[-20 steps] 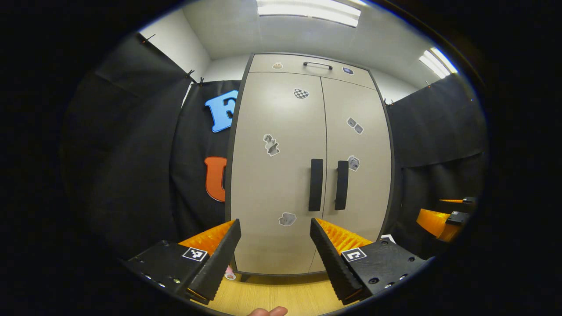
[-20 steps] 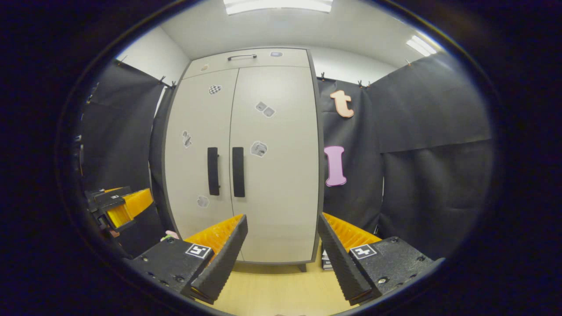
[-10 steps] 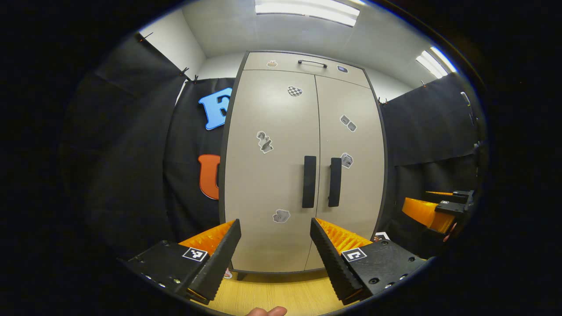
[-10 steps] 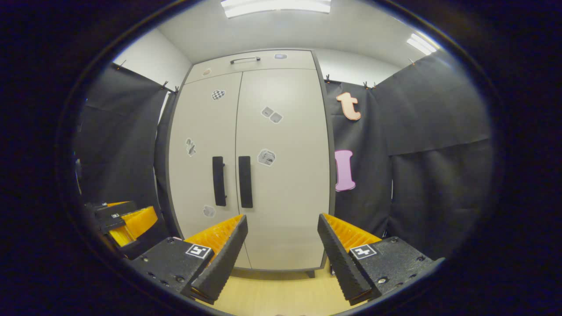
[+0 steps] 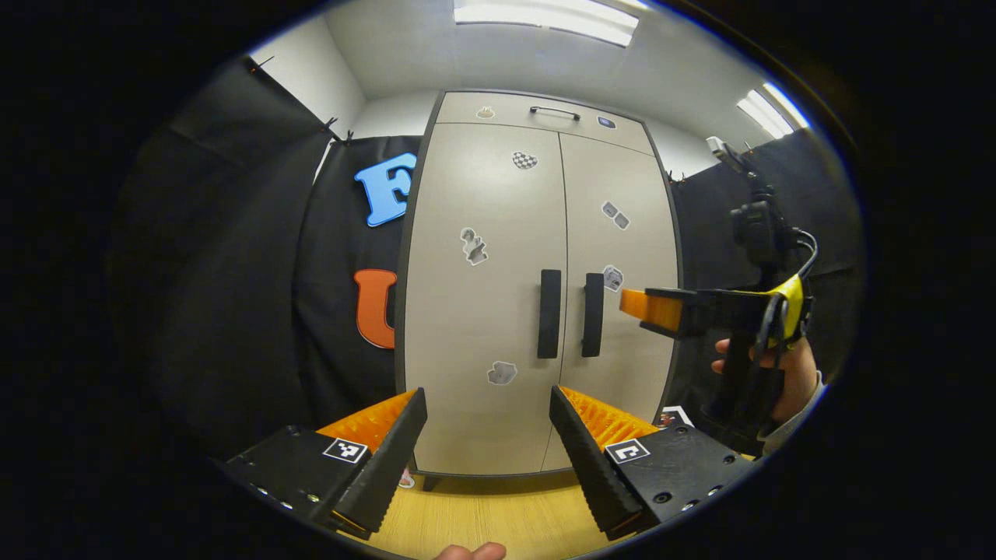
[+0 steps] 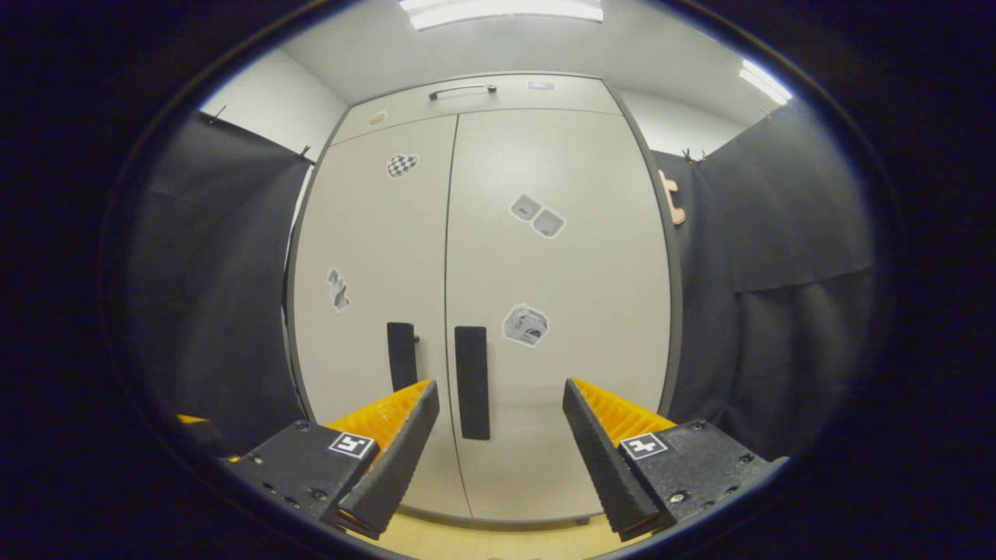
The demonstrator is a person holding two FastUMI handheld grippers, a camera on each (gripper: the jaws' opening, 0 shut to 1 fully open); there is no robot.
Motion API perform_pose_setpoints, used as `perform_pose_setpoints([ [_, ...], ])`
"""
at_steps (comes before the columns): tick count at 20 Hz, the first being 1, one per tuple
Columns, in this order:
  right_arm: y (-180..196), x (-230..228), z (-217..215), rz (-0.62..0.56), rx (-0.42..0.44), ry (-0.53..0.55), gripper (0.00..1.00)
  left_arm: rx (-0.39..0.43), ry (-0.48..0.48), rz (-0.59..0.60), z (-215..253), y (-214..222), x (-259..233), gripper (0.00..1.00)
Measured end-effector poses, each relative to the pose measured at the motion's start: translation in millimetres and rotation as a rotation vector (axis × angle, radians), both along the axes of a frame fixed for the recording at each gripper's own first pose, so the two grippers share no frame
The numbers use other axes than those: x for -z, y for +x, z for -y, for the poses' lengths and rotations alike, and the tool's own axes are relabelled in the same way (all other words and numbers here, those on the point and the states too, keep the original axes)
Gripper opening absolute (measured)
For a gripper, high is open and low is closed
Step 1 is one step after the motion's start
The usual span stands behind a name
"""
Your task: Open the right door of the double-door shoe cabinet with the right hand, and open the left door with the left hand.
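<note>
Two doors, both shut: shoe cabinet (image 5: pixel 537 295) stands on the wood floor (image 5: pixel 482 517) dead ahead, right door (image 6: pixel 556 311) and left door (image 5: pixel 482 295) flush, seam closed. Handles sit side by side at the seam: right handle (image 6: pixel 472 383), left handle (image 5: pixel 549 313).

Right gripper (image 6: pixel 500 432): jaws spread wide, holding nothing, close to the right door, handle just left of the gap's centre. In the left gripper view it's level with the handles, a hand (image 5: pixel 766 373) on its grip.

Left gripper (image 5: pixel 489 435): jaws wide apart too, empty, farther from the cabinet, aimed below the handles.

Risks, as I judge them:
- Handles are near each other; a right approach drifting left could catch the left handle or straddle the seam.
- Grip only on the handle's edge → slip when pulling.
- Pulling straight rather than along the hinge arc → jaws peel off.
- Handle standoff from the door looks shallow, hard to tell through the fisheye; a finger might not fit behind it.
</note>
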State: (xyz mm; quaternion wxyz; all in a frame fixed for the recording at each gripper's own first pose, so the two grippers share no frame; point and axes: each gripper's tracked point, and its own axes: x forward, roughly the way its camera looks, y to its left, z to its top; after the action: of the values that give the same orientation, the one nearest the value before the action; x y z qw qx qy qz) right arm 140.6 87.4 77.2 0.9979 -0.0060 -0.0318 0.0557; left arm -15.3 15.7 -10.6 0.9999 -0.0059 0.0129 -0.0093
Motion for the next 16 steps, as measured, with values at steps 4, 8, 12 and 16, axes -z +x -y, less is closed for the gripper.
perform_pose_setpoints([
  [4,39.6,7.0,-19.3,-0.032,0.005,-0.030,0.99,-0.047,0.000,0.009,-22.4,-6.9,-1.1,0.95],
  [8,66.0,5.2,-26.8,-0.026,0.043,-0.015,0.97,-0.090,-0.014,0.015,-44.1,-9.1,-0.3,0.95],
  [12,85.3,6.8,-25.7,-0.045,0.066,0.017,0.91,-0.108,-0.021,0.007,-57.0,-7.2,1.1,0.95],
  [16,92.2,5.7,-21.0,-0.035,0.087,0.029,0.85,-0.112,-0.018,0.008,-63.3,-4.2,0.3,0.95],
])
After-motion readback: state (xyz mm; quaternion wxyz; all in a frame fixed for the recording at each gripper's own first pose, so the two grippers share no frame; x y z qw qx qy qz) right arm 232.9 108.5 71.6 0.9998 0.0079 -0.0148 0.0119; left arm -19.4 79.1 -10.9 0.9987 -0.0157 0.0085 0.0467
